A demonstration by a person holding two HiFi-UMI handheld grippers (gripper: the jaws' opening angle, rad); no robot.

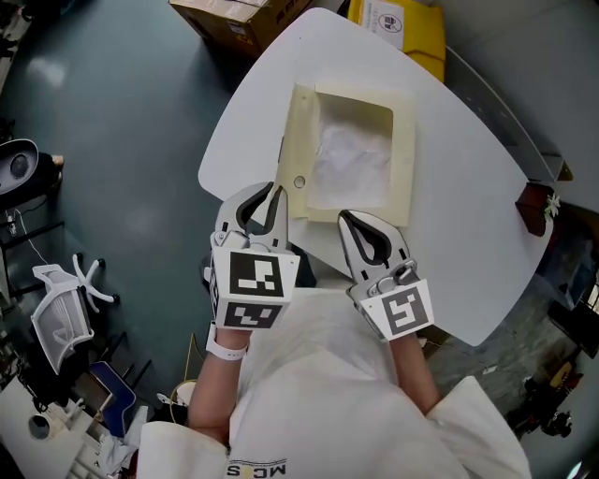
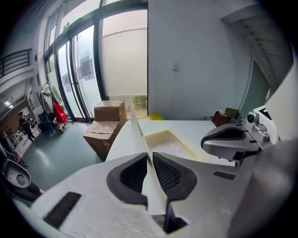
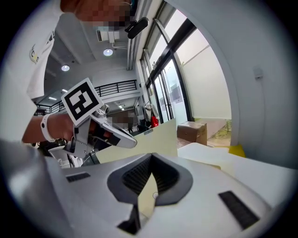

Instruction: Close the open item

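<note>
Nearest, the left gripper [image 1: 273, 191], jaws pinched on the upright lid [image 1: 301, 131] of the box [image 1: 402, 159] on the table [image 1: 449, 243], needed to swing it slowly rightward while the right gripper [image 1: 348, 221], seemingly shut on nothing, could brace the box.

Table [image 1: 468, 243]: white and rounded, it stood on a grey-blue floor [image 1: 122, 140].
Box [image 1: 403, 159]: cream and shallow, it lay open near the table's middle.
Paper [image 1: 351, 161]: white and crumpled, it filled the box's well.
Lid [image 1: 299, 140]: it was raised along the box's left side.
Left gripper [image 1: 274, 188]: its jaws were closed together on the lid's near end.
Right gripper [image 1: 343, 216]: its tips were drawn together at the box's near rim.
Cardboard carton [image 1: 234, 14]: it sat beyond the table's far edge, with a yellow box [image 1: 407, 23] beside it.
Dark red object [image 1: 534, 206]: it sat at the table's right edge, too small to identify.
</note>
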